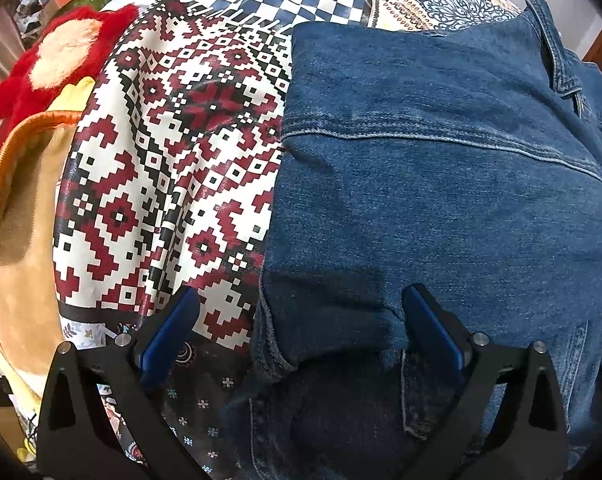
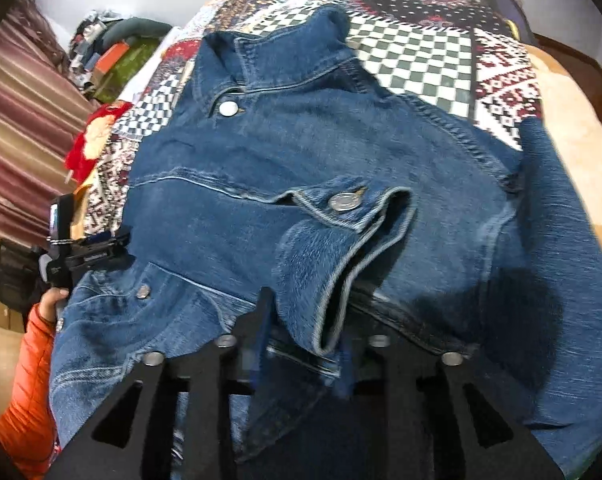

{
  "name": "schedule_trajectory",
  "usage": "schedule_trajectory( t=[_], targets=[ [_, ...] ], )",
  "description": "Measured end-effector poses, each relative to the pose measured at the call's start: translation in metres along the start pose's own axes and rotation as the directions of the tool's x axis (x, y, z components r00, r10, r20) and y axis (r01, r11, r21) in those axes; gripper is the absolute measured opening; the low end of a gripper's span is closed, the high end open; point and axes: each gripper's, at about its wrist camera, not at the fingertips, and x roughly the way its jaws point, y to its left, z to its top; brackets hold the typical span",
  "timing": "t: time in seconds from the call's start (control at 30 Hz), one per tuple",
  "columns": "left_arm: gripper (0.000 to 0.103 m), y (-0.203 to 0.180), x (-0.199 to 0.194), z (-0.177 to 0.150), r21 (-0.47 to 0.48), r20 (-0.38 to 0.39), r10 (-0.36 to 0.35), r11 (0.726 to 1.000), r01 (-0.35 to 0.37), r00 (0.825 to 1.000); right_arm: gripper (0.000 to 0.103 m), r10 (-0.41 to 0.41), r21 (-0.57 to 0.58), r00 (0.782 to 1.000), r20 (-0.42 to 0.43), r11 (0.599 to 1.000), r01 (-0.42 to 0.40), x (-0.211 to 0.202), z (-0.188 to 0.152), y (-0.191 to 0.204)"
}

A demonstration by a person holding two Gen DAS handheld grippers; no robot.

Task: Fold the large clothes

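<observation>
On the bed's patterned quilt (image 2: 421, 60) lies a denim jacket (image 2: 261, 160); both tools (image 1: 297, 320) (image 2: 305, 320) gape wide, sleeve cuff (image 2: 341, 220) loose; smooth it flat before folding.

Matt denim jacket (image 1: 421, 160), shiny metal buttons (image 2: 344, 201)

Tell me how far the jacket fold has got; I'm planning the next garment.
Done: the denim jacket lies on the patterned bedspread, with one sleeve already laid across the body, its cuff on top. In hand: the left gripper stands open over the jacket's edge, and the right gripper brackets the cuff. Left: the far-side sleeve still hangs out, and the body remains unfolded.
</observation>
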Motion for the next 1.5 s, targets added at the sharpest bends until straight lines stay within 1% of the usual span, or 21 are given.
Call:
schedule_trajectory(
  t=[0.03, 0.07, 0.17, 0.23, 0.3, 0.37, 0.4, 0.5, 0.6, 0.63, 0.77, 0.83, 0.87, 0.9, 1.0, 1.1, 1.2, 1.3, 1.37, 1.43, 1.5],
  targets=[
    [0.103, 0.001, 0.000, -0.001, 0.001, 0.000, -0.001, 1.000, 0.001, 1.000, 0.062, -0.041, -0.011, 0.999, 0.012, 0.999, 0.041, -0.004, -0.001, -0.001],
    [0.103, 0.001, 0.000, 0.000, 0.002, -0.003, 0.003, 1.000, -0.003, 1.000, 0.068, -0.056, -0.024, 0.998, 0.030, 0.998, 0.057, -0.010, -0.002, -0.002],
    [0.103, -0.001, -0.007, 0.006, 0.031, -0.015, 0.032, 0.999, -0.031, 0.999, 0.068, -0.153, -0.035, 0.987, 0.047, 0.987, 0.154, -0.024, -0.004, -0.008],
    [0.102, -0.011, -0.018, 0.012, 0.091, 0.012, 0.073, 0.993, -0.074, 0.997, 0.068, -0.123, -0.029, 0.990, 0.066, 0.992, 0.125, -0.034, -0.002, -0.012],
    [0.102, -0.021, -0.033, 0.017, 0.132, 0.056, 0.089, 0.987, -0.096, 0.994, 0.068, -0.082, 0.002, 0.993, 0.081, 0.997, 0.082, -0.043, 0.004, -0.017],
    [0.102, -0.034, -0.052, 0.026, 0.156, 0.105, 0.067, 0.984, -0.083, 0.992, 0.068, -0.054, 0.017, 0.994, 0.099, 0.998, 0.053, -0.047, 0.013, -0.015],
    [0.102, -0.042, -0.064, 0.030, 0.163, 0.132, 0.039, 0.985, -0.061, 0.990, 0.068, -0.044, 0.015, 0.993, 0.106, 0.999, 0.043, -0.047, 0.017, -0.011],
    [0.102, -0.064, -0.083, 0.041, 0.187, 0.162, -0.035, 0.982, 0.004, 0.986, 0.069, -0.037, 0.009, 0.994, 0.101, 0.999, 0.036, -0.035, 0.028, -0.002],
    [0.102, -0.094, -0.086, 0.047, 0.235, 0.161, -0.101, 0.970, 0.061, 0.982, 0.069, -0.026, 0.006, 0.998, 0.049, 1.000, 0.026, -0.012, 0.031, 0.003],
    [0.102, -0.104, -0.083, 0.048, 0.251, 0.156, -0.109, 0.966, 0.068, 0.982, 0.069, -0.018, 0.009, 1.000, 0.024, 1.000, 0.017, -0.001, 0.030, 0.003],
    [0.102, -0.135, -0.062, 0.047, 0.312, 0.107, -0.077, 0.949, 0.040, 0.991, 0.069, -0.003, 0.046, 0.999, -0.039, 0.999, 0.004, 0.025, 0.022, -0.005],
    [0.102, -0.148, -0.054, 0.045, 0.336, 0.077, -0.066, 0.941, 0.036, 0.995, 0.069, 0.017, 0.065, 0.999, -0.037, 0.998, -0.014, 0.025, 0.018, -0.008],
    [0.102, -0.152, -0.051, 0.045, 0.352, 0.067, -0.056, 0.936, 0.028, 0.996, 0.069, 0.025, 0.075, 0.999, -0.030, 0.997, -0.022, 0.021, 0.017, -0.010],
    [0.102, -0.153, -0.051, 0.045, 0.364, 0.081, -0.040, 0.931, 0.008, 0.996, 0.069, 0.032, 0.083, 0.999, -0.016, 0.996, -0.030, 0.014, 0.016, -0.012],
    [0.102, -0.155, -0.064, 0.050, 0.357, 0.126, -0.030, 0.934, -0.017, 0.992, 0.069, 0.057, 0.105, 0.994, 0.095, 0.992, -0.067, -0.023, 0.014, -0.020],
    [0.102, -0.155, -0.091, 0.066, 0.320, 0.168, -0.063, 0.947, 0.006, 0.984, 0.069, 0.017, 0.137, 0.976, 0.215, 0.990, -0.047, -0.066, 0.009, -0.038],
    [0.102, -0.167, -0.125, 0.079, 0.318, 0.259, -0.075, 0.948, -0.012, 0.963, 0.071, -0.041, 0.190, 0.954, 0.297, 0.982, -0.017, -0.101, 0.002, -0.063],
    [0.103, -0.186, -0.148, 0.084, 0.330, 0.330, -0.089, 0.944, -0.027, 0.940, 0.073, -0.096, 0.270, 0.935, 0.342, 0.963, 0.000, -0.131, -0.014, -0.097],
    [0.103, -0.200, -0.157, 0.086, 0.345, 0.341, -0.135, 0.939, 0.010, 0.930, 0.075, -0.133, 0.343, 0.926, 0.353, 0.939, 0.004, -0.146, -0.032, -0.125],
    [0.103, -0.212, -0.156, 0.087, 0.359, 0.321, -0.181, 0.932, 0.057, 0.930, 0.076, -0.163, 0.407, 0.921, 0.354, 0.913, 0.005, -0.156, -0.048, -0.148],
    [0.103, -0.227, -0.147, 0.087, 0.371, 0.283, -0.205, 0.924, 0.090, 0.937, 0.076, -0.160, 0.476, 0.928, 0.338, 0.879, -0.021, -0.161, -0.068, -0.175]
  ],
)
